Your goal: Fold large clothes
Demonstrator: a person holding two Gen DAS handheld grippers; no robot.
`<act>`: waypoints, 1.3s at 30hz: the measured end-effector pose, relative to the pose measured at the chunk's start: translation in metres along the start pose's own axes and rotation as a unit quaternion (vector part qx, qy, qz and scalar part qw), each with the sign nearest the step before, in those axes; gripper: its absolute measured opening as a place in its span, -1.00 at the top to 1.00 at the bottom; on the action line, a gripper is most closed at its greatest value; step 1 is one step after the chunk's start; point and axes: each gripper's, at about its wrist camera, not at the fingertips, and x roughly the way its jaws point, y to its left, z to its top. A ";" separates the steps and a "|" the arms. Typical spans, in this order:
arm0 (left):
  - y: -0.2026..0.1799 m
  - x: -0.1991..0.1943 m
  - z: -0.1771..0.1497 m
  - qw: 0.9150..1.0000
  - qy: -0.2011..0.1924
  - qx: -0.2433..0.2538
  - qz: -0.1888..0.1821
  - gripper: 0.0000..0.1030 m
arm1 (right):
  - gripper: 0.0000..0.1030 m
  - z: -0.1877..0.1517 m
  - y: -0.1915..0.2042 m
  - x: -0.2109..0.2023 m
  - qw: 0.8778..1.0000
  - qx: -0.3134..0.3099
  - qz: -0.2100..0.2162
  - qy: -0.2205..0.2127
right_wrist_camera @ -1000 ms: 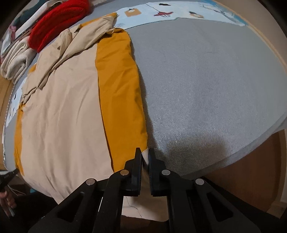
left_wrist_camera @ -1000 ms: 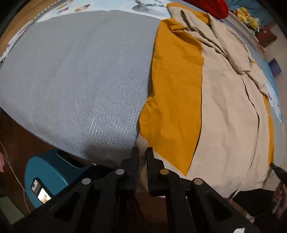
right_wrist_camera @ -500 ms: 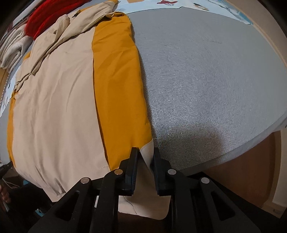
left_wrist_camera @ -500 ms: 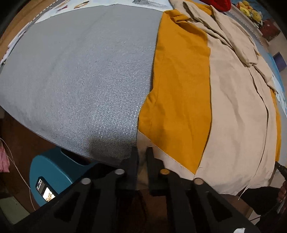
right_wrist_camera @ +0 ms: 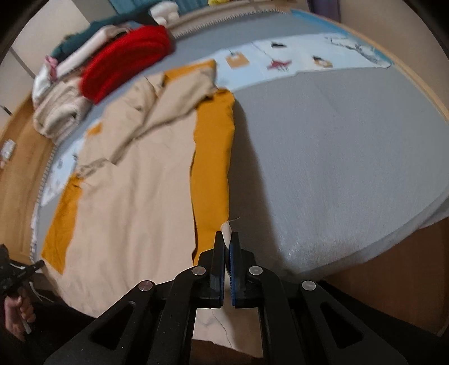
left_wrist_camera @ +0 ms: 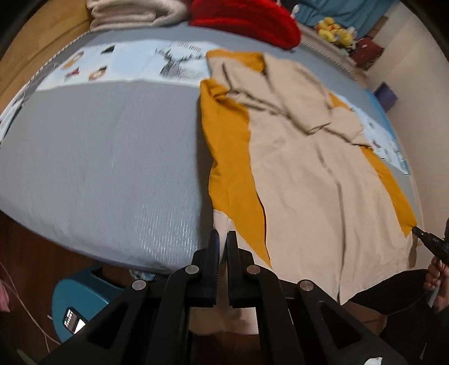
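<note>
A large beige and mustard-yellow garment (left_wrist_camera: 308,174) lies flat on the grey bed, collar far, hem hanging over the near edge. It also shows in the right wrist view (right_wrist_camera: 134,179). My left gripper (left_wrist_camera: 221,238) is shut on the garment's near left hem corner at the bed edge. My right gripper (right_wrist_camera: 227,238) is shut on the opposite hem corner; a beige tip of cloth sticks up between its jaws. The right gripper's tip also shows in the left wrist view (left_wrist_camera: 421,234).
A grey mattress (left_wrist_camera: 98,157) spreads beside the garment. A red knit (left_wrist_camera: 247,19) and folded cream blankets (right_wrist_camera: 61,112) lie at the far end. A blue bin (left_wrist_camera: 81,297) stands on the wooden floor below the bed edge.
Both grippers have lifted and pulled back with the hem corners; the views now take in the whole garment and the bed's far end. The right jaws have closed tighter on the cloth.
</note>
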 end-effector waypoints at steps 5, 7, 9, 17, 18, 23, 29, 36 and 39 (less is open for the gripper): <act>0.001 -0.033 -0.001 0.999 -0.016 0.015 -0.034 0.95 | 0.95 0.004 0.008 -0.039 0.999 -0.009 0.031 -0.033; 0.000 -0.039 0.002 0.999 -0.016 0.015 -0.046 0.96 | 0.96 0.002 0.012 -0.055 0.999 -0.018 0.033 -0.037; 0.003 -0.050 0.001 0.998 -0.017 0.017 -0.057 0.96 | 0.96 0.006 0.013 -0.062 0.998 -0.017 0.041 -0.042; 0.006 -0.097 -0.035 0.996 0.003 0.035 -0.087 0.96 | 0.96 -0.029 -0.002 -0.134 0.996 -0.025 0.062 -0.052; 0.007 -0.100 -0.038 0.995 0.005 0.033 -0.090 0.96 | 0.96 -0.037 -0.004 -0.145 0.996 -0.026 0.063 -0.055; 0.006 -0.107 -0.032 0.995 -0.002 0.022 -0.099 0.96 | 0.96 -0.051 -0.015 -0.165 0.996 -0.005 0.067 -0.066; 0.006 -0.063 0.024 0.995 -0.018 0.002 -0.099 0.96 | 0.96 -0.007 -0.015 -0.130 0.996 -0.004 0.058 -0.067; 0.012 0.019 0.108 0.996 -0.038 -0.022 -0.074 0.96 | 0.96 0.097 0.002 -0.044 0.997 -0.024 0.034 -0.069; 0.016 0.063 0.137 0.998 -0.039 -0.024 -0.037 0.96 | 0.96 0.141 0.003 0.014 0.998 -0.035 0.011 -0.047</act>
